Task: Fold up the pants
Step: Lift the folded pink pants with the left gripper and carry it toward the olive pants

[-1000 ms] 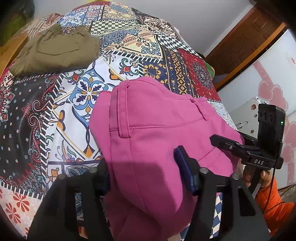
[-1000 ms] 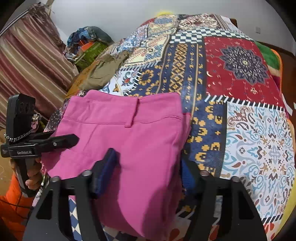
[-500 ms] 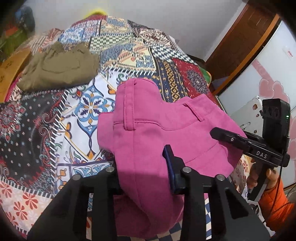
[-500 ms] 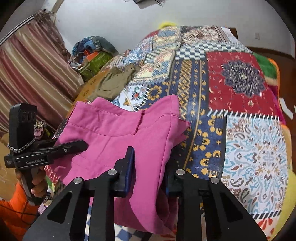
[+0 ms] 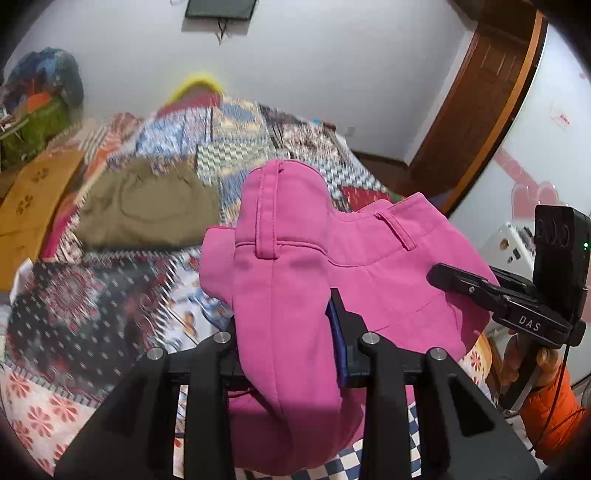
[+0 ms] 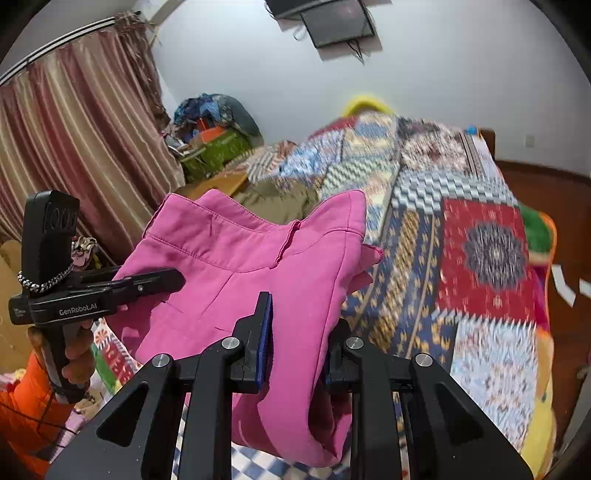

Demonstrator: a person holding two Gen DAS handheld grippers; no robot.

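I have both tongs clamped on the pink pants (image 5: 295, 258) now: the left tongs (image 5: 284, 339) pinch a thick bunch of fabric near one side of the waistband, and the right tongs (image 6: 295, 332) pinch the other side, the blue pads pressed into the cloth on each. A second ago both pairs stood wide apart around the fabric with the pants lying draped on the bed; half a second ago they were closing in; now they grip and the garment is lifted, its waistband standing up in two humps and hanging between my two grips above the patchwork bedspread (image 6: 487, 258). Both views have also tilted upward, since the wall and the dark screen (image 6: 332, 22) on it now fill the top of the picture, and the bedspread is smeared with motion blur. I judge this means the pick-up is done and the carrying part of a fold is under way; the fold itself is not yet laid down. The olive pants (image 5: 147, 203) sit further back on the bed, well apart, in the same place as before. The bunched grip looks uneven, so the layers could slip or land crooked when I set them down.
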